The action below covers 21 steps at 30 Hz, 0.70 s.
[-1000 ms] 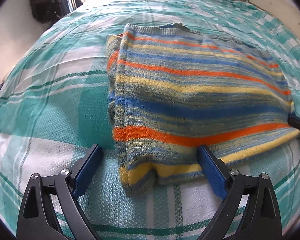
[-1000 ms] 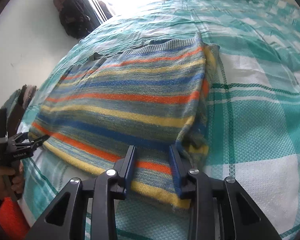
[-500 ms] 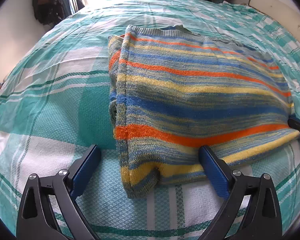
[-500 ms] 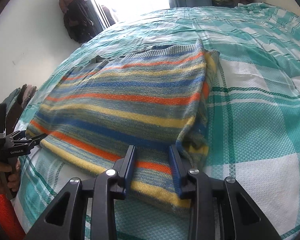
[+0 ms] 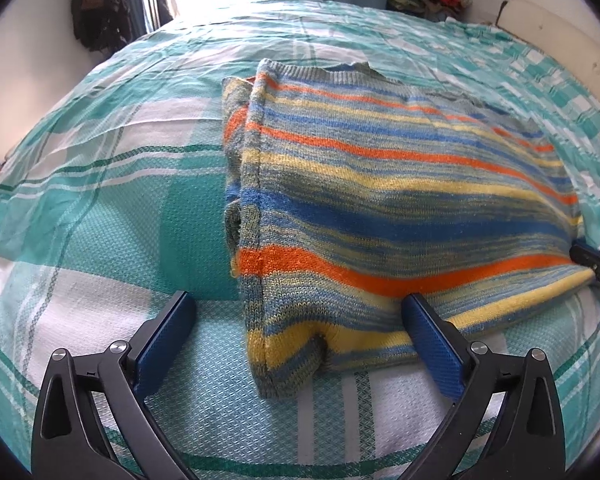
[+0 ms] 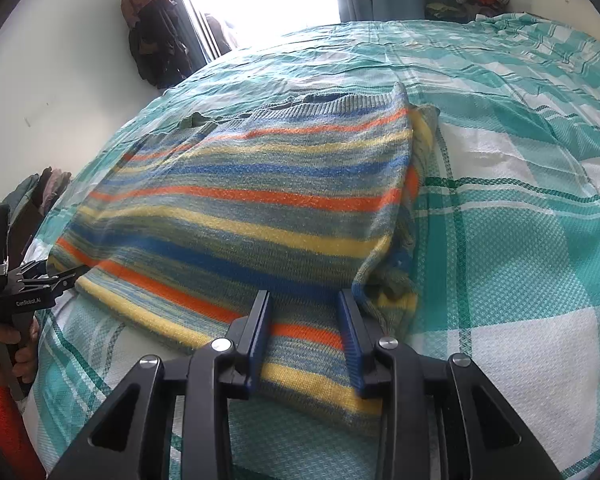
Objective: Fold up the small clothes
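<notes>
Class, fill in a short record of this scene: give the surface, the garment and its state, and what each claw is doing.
surface: bed with teal checked sheet
garment: striped sweater, lying flat, sleeves folded in
left claw: wide open, jaws just opened further, astride the sweater's near corner, not gripping
right claw: part open, jaws over the hem; grip unclear
room: clothes hanging on the wall

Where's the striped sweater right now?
The striped sweater lies folded on the checked bedspread, centred in both wrist views, its near hem just ahead of both grippers.
</notes>
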{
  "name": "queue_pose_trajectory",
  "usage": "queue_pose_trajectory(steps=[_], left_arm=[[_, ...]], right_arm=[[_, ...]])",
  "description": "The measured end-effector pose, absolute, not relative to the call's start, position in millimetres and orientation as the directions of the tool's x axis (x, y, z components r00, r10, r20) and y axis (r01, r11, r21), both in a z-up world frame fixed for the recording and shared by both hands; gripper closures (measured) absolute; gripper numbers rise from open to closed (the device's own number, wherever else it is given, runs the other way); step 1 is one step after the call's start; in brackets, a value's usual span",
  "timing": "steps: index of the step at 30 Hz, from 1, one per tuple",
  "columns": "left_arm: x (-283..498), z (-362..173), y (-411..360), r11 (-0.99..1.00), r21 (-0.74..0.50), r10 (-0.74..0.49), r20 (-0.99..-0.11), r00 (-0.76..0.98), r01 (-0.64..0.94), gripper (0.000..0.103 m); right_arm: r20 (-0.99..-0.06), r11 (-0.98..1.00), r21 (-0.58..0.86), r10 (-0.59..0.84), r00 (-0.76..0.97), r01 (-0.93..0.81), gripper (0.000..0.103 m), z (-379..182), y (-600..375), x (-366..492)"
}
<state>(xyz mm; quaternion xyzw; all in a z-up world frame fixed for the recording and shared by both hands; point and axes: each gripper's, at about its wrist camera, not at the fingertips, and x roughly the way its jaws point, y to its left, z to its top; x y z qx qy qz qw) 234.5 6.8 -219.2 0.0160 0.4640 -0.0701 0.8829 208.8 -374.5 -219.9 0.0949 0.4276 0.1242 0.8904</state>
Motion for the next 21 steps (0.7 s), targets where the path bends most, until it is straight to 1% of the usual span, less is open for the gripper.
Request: queue_pose_trajectory(steps=[6, 21], left_arm=[[236.0, -219.2, 9.9, 0.988, -0.066, -0.133, -0.817, 0.561, 0.138, 0.001], [235.7, -219.0, 8.7, 0.988, -0.062, -0.13, -0.816, 0.563, 0.139, 0.001]], right_arm=[[-0.734, 0.95, 0.279, 0.306, 0.606, -0.142, 0.069, -220.3, -375.1, 208.8], [-0.732, 0.949, 0.28, 0.307, 0.609, -0.143, 0.069, -220.5, -375.6, 208.4]])
